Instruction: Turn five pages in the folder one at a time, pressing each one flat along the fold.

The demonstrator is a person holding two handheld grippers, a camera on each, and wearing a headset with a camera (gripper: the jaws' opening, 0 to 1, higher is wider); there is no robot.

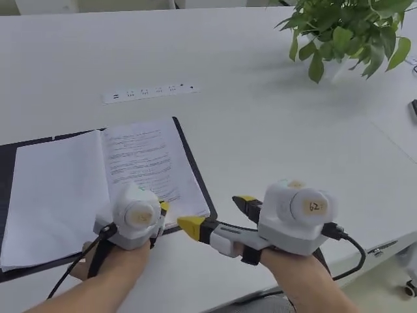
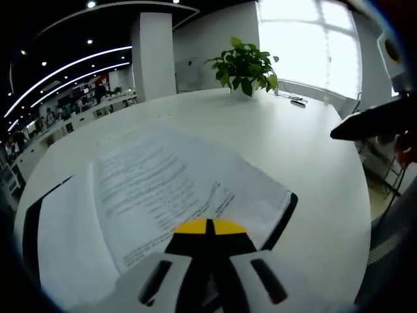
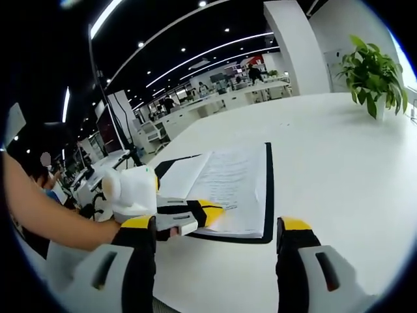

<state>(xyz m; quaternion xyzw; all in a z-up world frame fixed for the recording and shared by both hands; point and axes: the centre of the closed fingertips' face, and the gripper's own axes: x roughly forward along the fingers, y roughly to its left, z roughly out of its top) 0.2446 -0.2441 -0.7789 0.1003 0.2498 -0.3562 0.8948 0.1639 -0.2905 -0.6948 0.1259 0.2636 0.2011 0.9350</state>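
Folder: lies open and flat on the white table, under and ahead of the left gripper, to the side of the right gripper.
Contents: a stack of white sheets; a blank page on the far side of the fold from the left gripper, a printed page directly beneath it.
Materials: thin dark cover showing as a narrow border around smooth matte paper; the grippers have white rounded plastic bodies, black jaws and yellow tips.
Left gripper: jaws clenched, yellow tips meeting over the near outer corner of the printed page; whether paper is caught between them cannot be told.
Right gripper: released, jaws wide apart with nothing between, off the folder, tips pointing toward its outer edge.
Left gripper view: lines of small print run away from the tips, with a leafy potted plant far ahead.
Right gripper view: the left gripper sits at the page's corner, with rows of office desks behind.
Head view: a flush socket strip beyond the folder.
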